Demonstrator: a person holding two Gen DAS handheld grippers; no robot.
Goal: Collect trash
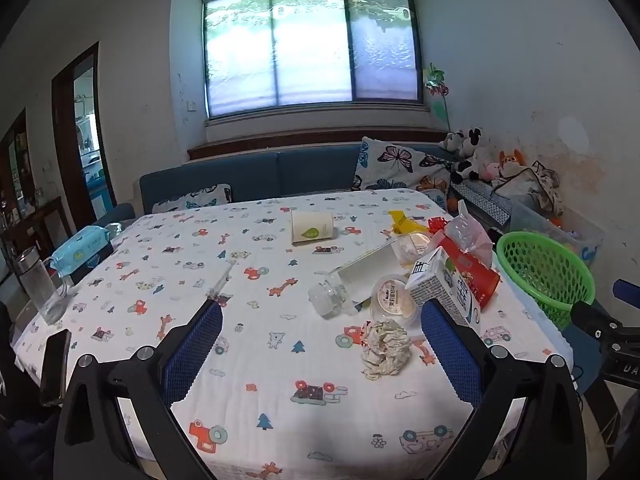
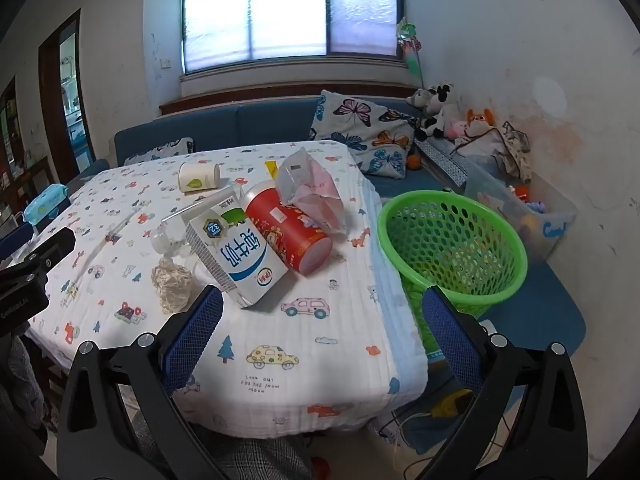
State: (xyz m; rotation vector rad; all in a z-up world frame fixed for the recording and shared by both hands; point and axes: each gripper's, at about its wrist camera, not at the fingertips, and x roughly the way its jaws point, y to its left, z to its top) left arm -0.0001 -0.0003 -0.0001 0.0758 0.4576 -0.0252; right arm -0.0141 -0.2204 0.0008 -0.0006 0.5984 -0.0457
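Observation:
Trash lies on the patterned tablecloth: a crumpled paper ball (image 1: 385,347) (image 2: 173,285), a milk carton (image 1: 442,286) (image 2: 236,258), a red cup (image 2: 289,232) (image 1: 470,270) with a plastic bag (image 2: 310,188) at its mouth, a clear bottle (image 1: 332,298), a round lidded cup (image 1: 392,298), a yellow wrapper (image 1: 402,220) and a paper cup (image 1: 312,227) (image 2: 199,177) on its side. A green basket (image 2: 450,246) (image 1: 544,272) stands off the table's right edge. My left gripper (image 1: 322,350) is open, the paper ball between its fingers. My right gripper (image 2: 322,340) is open and empty over the table's near right corner.
A glass mug (image 1: 40,292), a phone (image 1: 55,366) and a blue wipes pack (image 1: 82,249) are on the left side. A blue sofa (image 2: 260,128) with butterfly cushions and stuffed toys lies behind. A clear storage bin (image 2: 520,212) sits beyond the basket.

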